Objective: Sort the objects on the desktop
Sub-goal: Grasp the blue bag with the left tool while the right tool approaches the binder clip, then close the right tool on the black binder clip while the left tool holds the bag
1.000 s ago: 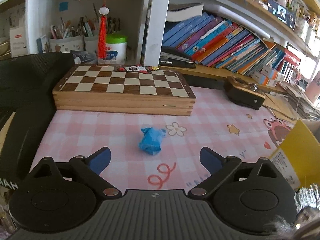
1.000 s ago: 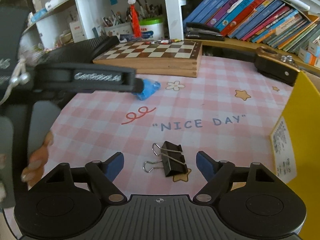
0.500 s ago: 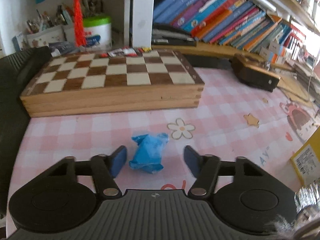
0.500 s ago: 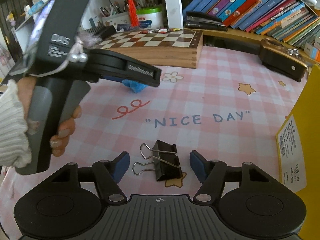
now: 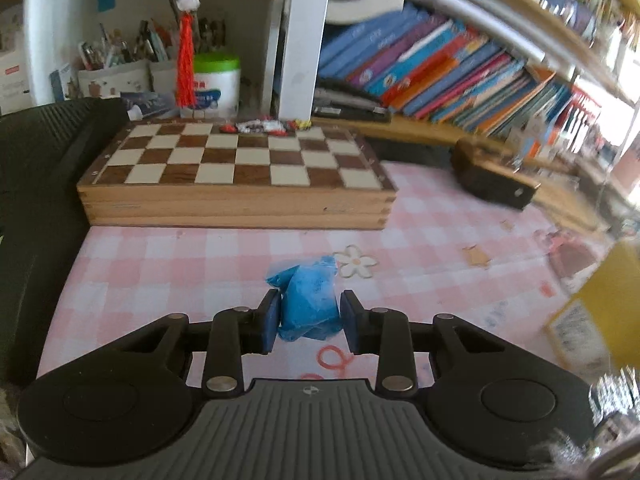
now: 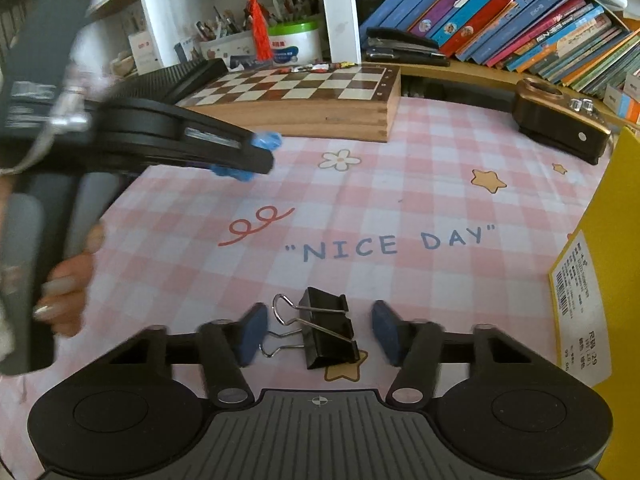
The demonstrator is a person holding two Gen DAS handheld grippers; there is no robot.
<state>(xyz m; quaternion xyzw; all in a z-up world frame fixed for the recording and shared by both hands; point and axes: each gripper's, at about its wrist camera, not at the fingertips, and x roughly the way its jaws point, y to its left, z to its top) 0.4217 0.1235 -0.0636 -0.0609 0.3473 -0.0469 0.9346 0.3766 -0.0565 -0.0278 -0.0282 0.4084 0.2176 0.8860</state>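
Note:
A crumpled blue paper wad (image 5: 308, 308) lies on the pink checked mat (image 5: 168, 264). My left gripper (image 5: 310, 318) is shut on it, with both blue pads pressed against its sides. From the right wrist view the same left gripper (image 6: 260, 160) reaches in from the left, and the blue wad (image 6: 268, 140) sticks out past its tip. A black binder clip (image 6: 330, 336) with wire handles lies on the mat between the fingers of my right gripper (image 6: 320, 334). Those jaws are closing, and gaps still show between the pads and the clip body.
A wooden chessboard box (image 5: 236, 176) stands behind the wad. A dark brown hole punch (image 5: 492, 184) sits at the back right and a yellow box (image 6: 600, 280) at the right edge. A black ribbed panel (image 5: 40, 200) borders the mat's left side. Bookshelves rise behind.
My left gripper moved up to the blue wad and closed on it. The right gripper's jaws narrowed around the binder clip, and the hand stayed in place.

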